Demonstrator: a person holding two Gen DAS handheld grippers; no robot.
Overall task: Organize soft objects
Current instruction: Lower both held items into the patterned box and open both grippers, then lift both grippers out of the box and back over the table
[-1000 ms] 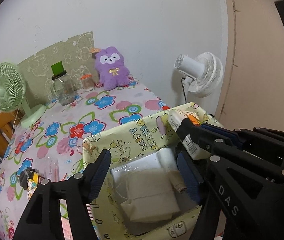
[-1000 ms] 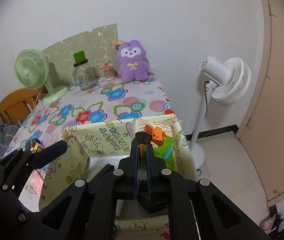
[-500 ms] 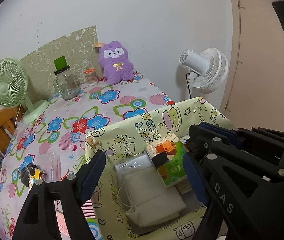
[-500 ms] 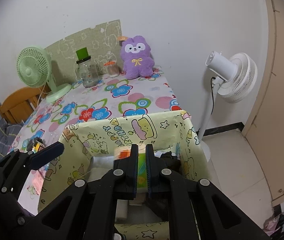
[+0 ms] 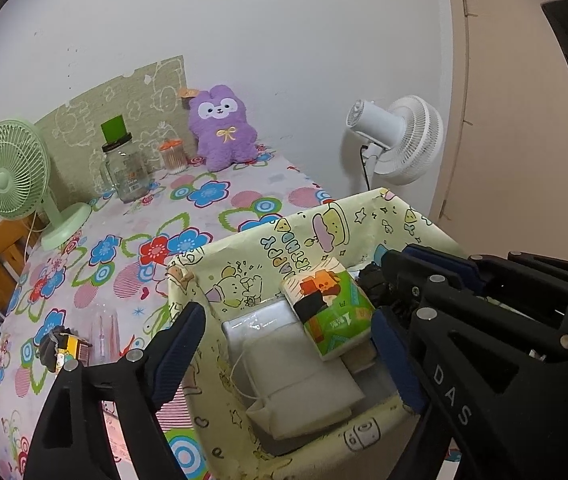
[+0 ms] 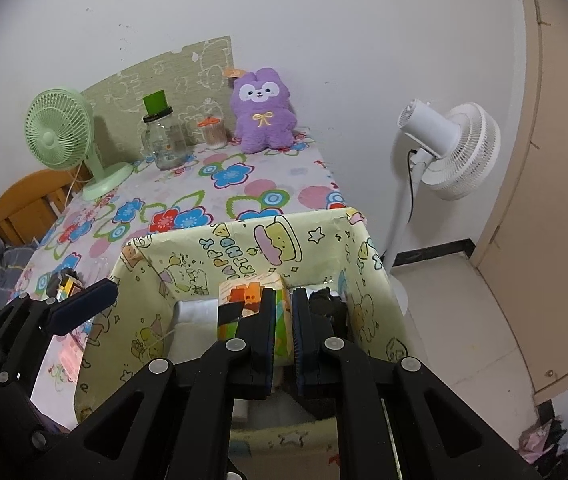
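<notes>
Left gripper [image 5: 288,344]: fingers spread wide, holding nothing.
Right gripper [image 6: 283,320]: fingers slightly apart, straddling the tissue pack's edge; grip unclear.
Tissue pack [image 5: 330,306]: in the box [image 5: 268,240], on a white bundle [image 5: 296,376].
Plush rabbit [image 6: 264,110]: far beyond, at the wall.

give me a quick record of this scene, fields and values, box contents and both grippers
box: yellow cartoon-print box at the near edge of the flowered table
in box: green tissue pack, lying on a beige cloth bag and a clear plastic packet
right gripper: above the tissue pack, jaws slightly apart, pack seems released
left gripper: open, over the box, holding nothing
far end of table: purple plush toy, glass jar, green fan
beside table: white fan
</notes>
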